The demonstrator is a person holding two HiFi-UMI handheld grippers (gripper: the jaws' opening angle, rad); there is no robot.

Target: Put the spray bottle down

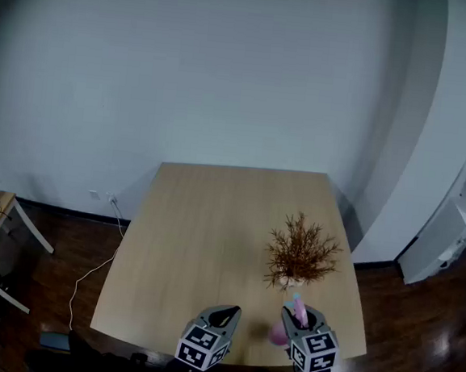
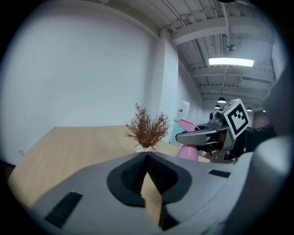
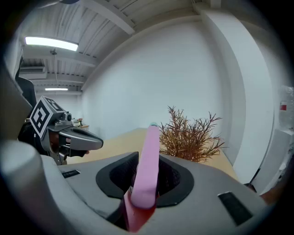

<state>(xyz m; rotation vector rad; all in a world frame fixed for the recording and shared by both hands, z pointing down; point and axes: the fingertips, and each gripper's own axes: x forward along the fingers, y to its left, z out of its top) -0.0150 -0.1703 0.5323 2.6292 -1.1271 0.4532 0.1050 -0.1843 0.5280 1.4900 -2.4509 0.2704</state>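
Note:
My right gripper point(image 1: 294, 313) is shut on the pink spray bottle point(image 1: 278, 333) near the front right of the wooden table point(image 1: 204, 235). In the right gripper view the bottle's pink head point(image 3: 148, 170) stands up between the jaws. The left gripper view shows the bottle point(image 2: 187, 152) hanging under the right gripper point(image 2: 183, 136); its base is hidden, so I cannot tell whether it touches the table. My left gripper point(image 1: 226, 311) is a little to the left, shut, with nothing in it point(image 2: 147, 155). From the right gripper view, the left gripper point(image 3: 96, 143) appears at the left.
A dried brown plant point(image 1: 300, 256) in a small pot stands just beyond the right gripper, also in both gripper views point(image 2: 147, 131) point(image 3: 190, 137). A white cable point(image 1: 87, 274) lies on the floor at the left. A white unit point(image 1: 447, 236) stands at the right.

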